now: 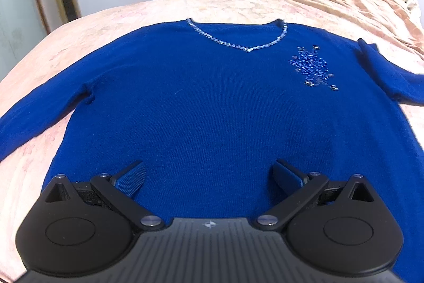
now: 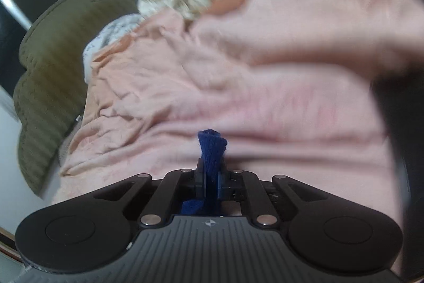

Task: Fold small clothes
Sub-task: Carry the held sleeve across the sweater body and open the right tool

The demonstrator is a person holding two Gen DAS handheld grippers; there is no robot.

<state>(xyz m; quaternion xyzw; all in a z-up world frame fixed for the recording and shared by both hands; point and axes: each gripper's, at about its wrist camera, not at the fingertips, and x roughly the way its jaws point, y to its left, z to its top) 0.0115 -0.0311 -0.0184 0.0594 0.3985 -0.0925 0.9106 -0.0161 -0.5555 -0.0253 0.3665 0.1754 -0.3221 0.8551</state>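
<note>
While the right gripper [image 2: 211, 171] pinches blue sweater [image 1: 212, 102] fabric, the left gripper [image 1: 209, 177] gapes above its hem.

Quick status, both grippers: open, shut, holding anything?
Left gripper: open, empty, over the blue sweater.
Right gripper: shut on a pinch of blue knit fabric.

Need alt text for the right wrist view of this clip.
The right gripper is shut on a bunched bit of blue sweater, which sticks up between its fingers. Behind it, blurred, lie a rumpled pink bedspread and an olive headboard.
</note>
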